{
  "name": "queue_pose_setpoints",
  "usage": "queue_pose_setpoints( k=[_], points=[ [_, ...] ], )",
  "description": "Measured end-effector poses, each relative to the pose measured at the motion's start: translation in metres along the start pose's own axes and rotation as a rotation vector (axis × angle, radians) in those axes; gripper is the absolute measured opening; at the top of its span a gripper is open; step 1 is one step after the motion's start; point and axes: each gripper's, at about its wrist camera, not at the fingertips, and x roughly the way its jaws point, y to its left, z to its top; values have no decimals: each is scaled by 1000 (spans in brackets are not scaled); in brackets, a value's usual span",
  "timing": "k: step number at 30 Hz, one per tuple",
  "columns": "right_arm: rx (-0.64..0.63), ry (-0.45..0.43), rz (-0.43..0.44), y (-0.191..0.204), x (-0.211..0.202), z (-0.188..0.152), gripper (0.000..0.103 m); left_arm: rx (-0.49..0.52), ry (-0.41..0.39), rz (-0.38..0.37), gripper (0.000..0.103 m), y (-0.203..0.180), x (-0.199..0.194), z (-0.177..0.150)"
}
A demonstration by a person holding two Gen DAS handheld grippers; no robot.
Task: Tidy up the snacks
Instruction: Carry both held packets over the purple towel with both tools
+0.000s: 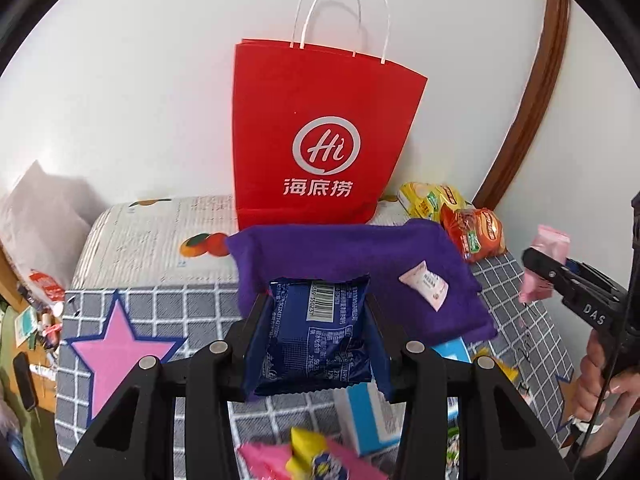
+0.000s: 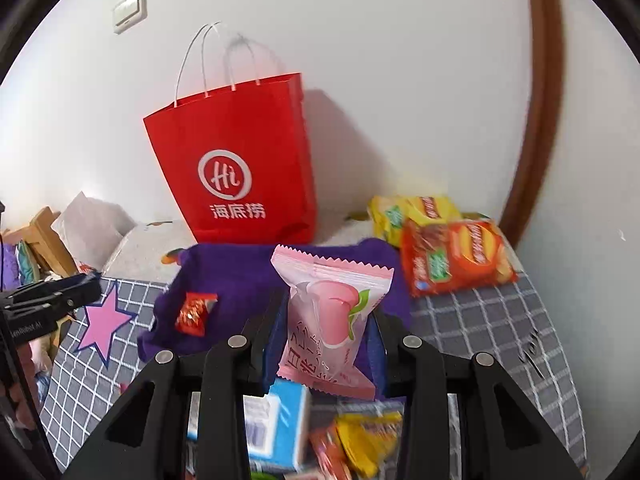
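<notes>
My left gripper [image 1: 318,300] is shut on a dark blue snack packet [image 1: 318,336], held above the near edge of a purple cloth [image 1: 340,252]. A small white-pink candy [image 1: 424,286] lies on the cloth. My right gripper [image 2: 330,304] is shut on a pink peach snack packet [image 2: 332,312], over the cloth [image 2: 240,272], where a small red candy [image 2: 194,312] lies. The right gripper also shows at the right of the left wrist view [image 1: 540,268]. A red paper bag [image 1: 320,128] stands upright behind the cloth, against the wall.
Yellow [image 2: 408,212] and orange [image 2: 456,256] snack packs lie at the back right. A blue-white carton [image 2: 276,424] and loose yellow and pink packets [image 1: 304,456] lie in front on the grey checked bedcover [image 1: 168,308]. A brown frame [image 2: 536,120] runs up the wall.
</notes>
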Motion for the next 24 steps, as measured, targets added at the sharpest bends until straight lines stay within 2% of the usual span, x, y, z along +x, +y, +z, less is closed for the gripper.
queue_pose_setpoints(
  k=[12, 16, 18, 24],
  points=[
    [-19, 74, 70, 5, 84, 33, 37, -24, 42, -25, 42, -7, 69, 31],
    [-40, 109, 129, 3, 104, 26, 37, -36, 57, -30, 42, -5, 87, 27],
    [-70, 159, 171, 4, 117, 22, 37, -18, 91, -23, 42, -6, 97, 25],
    [-106, 272, 191, 1, 138, 8, 34, -35, 106, -14, 42, -1, 104, 23]
  ],
)
